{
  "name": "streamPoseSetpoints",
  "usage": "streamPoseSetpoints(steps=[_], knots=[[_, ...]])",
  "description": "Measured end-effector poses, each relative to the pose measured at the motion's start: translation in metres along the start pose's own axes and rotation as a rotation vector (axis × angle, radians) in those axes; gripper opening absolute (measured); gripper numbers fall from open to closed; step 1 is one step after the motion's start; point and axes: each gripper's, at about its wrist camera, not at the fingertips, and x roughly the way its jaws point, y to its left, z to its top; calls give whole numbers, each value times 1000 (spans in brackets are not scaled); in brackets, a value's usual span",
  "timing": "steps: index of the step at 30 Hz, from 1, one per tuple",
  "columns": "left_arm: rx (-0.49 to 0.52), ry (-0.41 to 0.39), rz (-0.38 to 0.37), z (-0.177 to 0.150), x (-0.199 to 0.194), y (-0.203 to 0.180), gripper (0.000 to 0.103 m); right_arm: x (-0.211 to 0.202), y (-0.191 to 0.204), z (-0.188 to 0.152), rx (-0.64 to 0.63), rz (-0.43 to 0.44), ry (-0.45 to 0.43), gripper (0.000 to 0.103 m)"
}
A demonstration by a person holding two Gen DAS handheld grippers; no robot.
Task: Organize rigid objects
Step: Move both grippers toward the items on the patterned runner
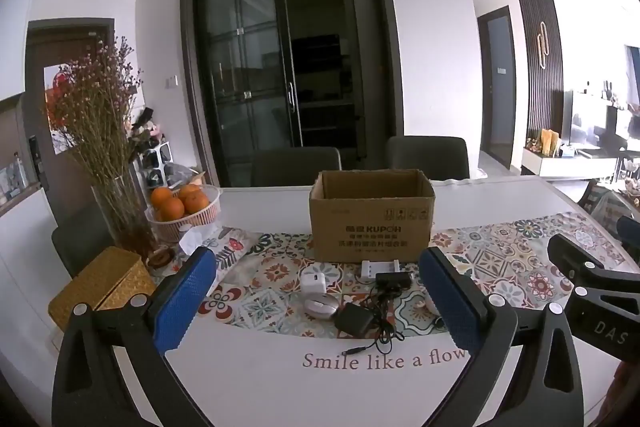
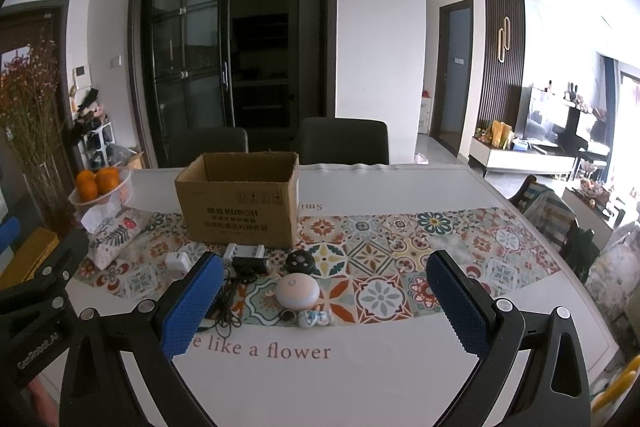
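Both tools hover above the near, bare white part of the table [image 2: 400, 379], tilted slightly downward. The left gripper [image 1: 320, 291] stands at full spread with nothing between its blue pads; the right gripper [image 2: 324, 299] likewise, empty. Ahead of the left gripper, between its fingers, lie a black power adapter [image 1: 354, 319] with loose cable, a silver mouse [image 1: 319, 308], a white plug [image 1: 313, 282], a white battery charger [image 1: 378, 269] and a second black adapter [image 1: 394, 281], all close together. Ahead of the right gripper sit a round pinkish-white device [image 2: 299, 290], a black round disc [image 2: 301, 261] and small earbud-like pieces [image 2: 316, 318] at the runner's near edge. Beyond them the open cardboard box [image 2: 240, 215] stands upright on the patterned runner [image 2: 380, 267], touching none of them. To the right of the right gripper the runner is unoccupied. To the left of the left gripper, a woven yellow box [image 1: 100, 287] and a fruit basket [image 1: 186, 211] crowd that edge.
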Motion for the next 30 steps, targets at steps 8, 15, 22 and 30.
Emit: streamPoseSetpoints(steps=[8, 15, 22, 30], knots=[[2, 2, 1, 0, 0, 0, 103, 1, -1, -1, 1, 2, 1, 103], [2, 6, 0, -2, 1, -3, 103, 0, 0, -1, 1, 5, 7, 103], [6, 8, -7, -6, 8, -5, 103, 1, 0, -1, 0, 5, 9, 103], [19, 34, -13, -4, 11, -2, 103, 1, -1, -2, 0, 5, 13, 103]])
